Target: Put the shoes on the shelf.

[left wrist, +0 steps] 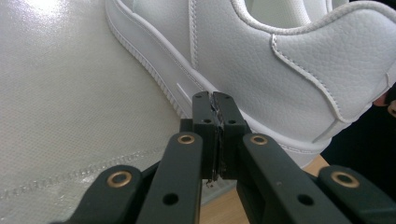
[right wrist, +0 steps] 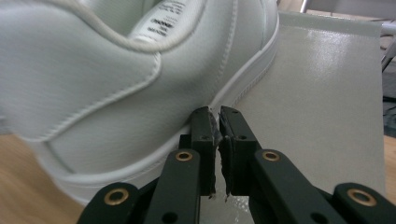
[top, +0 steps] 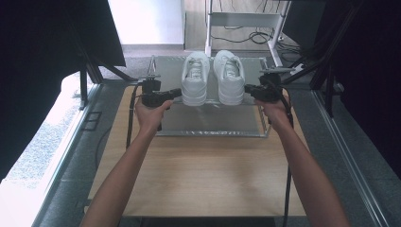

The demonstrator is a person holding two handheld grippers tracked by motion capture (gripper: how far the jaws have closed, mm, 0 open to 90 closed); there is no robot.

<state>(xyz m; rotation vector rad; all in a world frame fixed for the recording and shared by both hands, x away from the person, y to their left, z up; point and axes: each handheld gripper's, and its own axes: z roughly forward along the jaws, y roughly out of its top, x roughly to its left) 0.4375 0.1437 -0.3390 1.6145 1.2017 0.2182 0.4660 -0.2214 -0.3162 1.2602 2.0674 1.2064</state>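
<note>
Two white sneakers stand side by side, toes pointing away, on a grey mat (top: 213,120). My left gripper (top: 178,92) is at the outer heel side of the left sneaker (top: 195,78). In the left gripper view its jaws are shut with nothing between them, and the left gripper (left wrist: 215,99) has its tips against the sole edge of the sneaker (left wrist: 261,60). My right gripper (top: 247,88) is at the outer heel side of the right sneaker (top: 229,78). In the right gripper view the right gripper (right wrist: 215,113) is shut too, tips at the sole of the sneaker (right wrist: 107,79).
The mat lies at the far half of a wooden table (top: 203,170). Black frame posts (top: 90,71) stand at both far corners. A white table frame (top: 246,21) with cables on the floor stands beyond. Both forearms reach in from the near edge.
</note>
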